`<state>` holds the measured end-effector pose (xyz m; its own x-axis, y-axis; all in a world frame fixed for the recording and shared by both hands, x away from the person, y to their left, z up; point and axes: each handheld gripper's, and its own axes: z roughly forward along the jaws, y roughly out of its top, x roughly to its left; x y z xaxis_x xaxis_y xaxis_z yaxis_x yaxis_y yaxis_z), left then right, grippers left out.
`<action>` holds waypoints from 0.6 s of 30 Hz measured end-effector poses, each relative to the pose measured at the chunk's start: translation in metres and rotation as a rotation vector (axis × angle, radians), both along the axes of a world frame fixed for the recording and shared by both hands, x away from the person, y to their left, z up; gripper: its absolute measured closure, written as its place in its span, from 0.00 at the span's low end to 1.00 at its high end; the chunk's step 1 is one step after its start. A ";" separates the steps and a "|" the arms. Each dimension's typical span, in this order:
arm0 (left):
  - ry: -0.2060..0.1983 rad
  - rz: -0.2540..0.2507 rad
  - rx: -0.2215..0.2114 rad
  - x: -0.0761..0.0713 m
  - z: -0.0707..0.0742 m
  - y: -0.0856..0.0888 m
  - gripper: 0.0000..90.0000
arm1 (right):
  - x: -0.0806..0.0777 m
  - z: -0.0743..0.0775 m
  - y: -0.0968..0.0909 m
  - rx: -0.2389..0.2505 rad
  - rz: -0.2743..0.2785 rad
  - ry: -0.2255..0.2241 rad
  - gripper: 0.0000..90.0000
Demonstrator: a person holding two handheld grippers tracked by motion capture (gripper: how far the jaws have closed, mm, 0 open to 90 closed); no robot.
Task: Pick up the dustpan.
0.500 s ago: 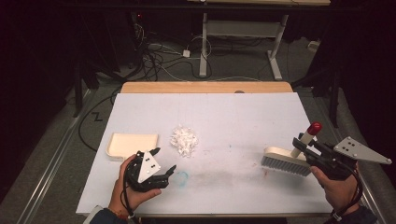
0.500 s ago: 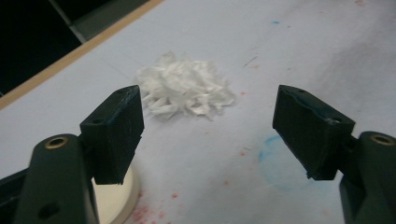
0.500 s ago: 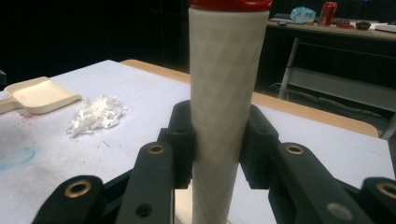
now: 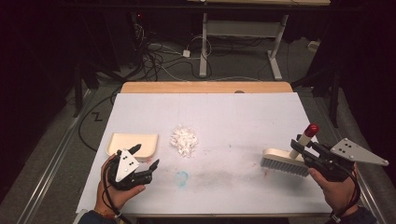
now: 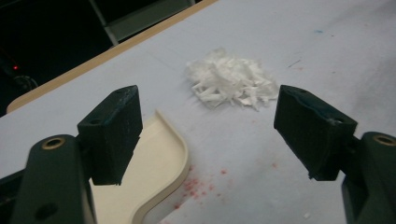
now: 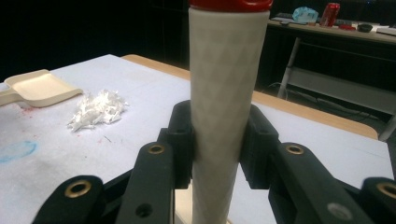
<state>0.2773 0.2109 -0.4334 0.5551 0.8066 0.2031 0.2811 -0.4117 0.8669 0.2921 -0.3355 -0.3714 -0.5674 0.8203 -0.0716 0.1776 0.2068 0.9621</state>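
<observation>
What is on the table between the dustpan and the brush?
In the high view, a pile of white paper shreds lies between the dustpan and the brush.

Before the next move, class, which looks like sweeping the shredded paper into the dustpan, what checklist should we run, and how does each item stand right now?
1. Brush gripped: ok. The right hand-held gripper is shut on the brush handle.
2. Left hand-held gripper free to take the dustpan: ok. Its jaws stand open, nothing between them.
3. Dustpan secured: not ok. It lies on the table, not yet gripped.
4. Paper shreds gathered: ok. One pile beside the dustpan.
5. Path from brush to pile: ok. Bare table apart from stains.
6. Bristles flat on the table: cannot tell.
</observation>
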 end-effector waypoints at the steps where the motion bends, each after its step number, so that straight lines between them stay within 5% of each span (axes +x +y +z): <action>1: 0.006 0.022 0.006 -0.001 -0.001 0.004 0.25 | -0.001 0.000 0.001 -0.004 0.002 -0.001 0.78; 4: 0.030 0.092 -0.014 -0.001 -0.003 0.019 0.25 | -0.001 0.000 0.002 -0.014 0.001 -0.005 0.78; 8: 0.169 0.251 -0.069 0.007 -0.012 0.039 0.26 | 0.003 -0.003 0.005 -0.022 0.004 0.012 0.78; 18: 0.423 0.386 -0.058 0.025 -0.036 0.048 0.22 | 0.006 -0.005 0.006 -0.051 0.008 0.008 0.78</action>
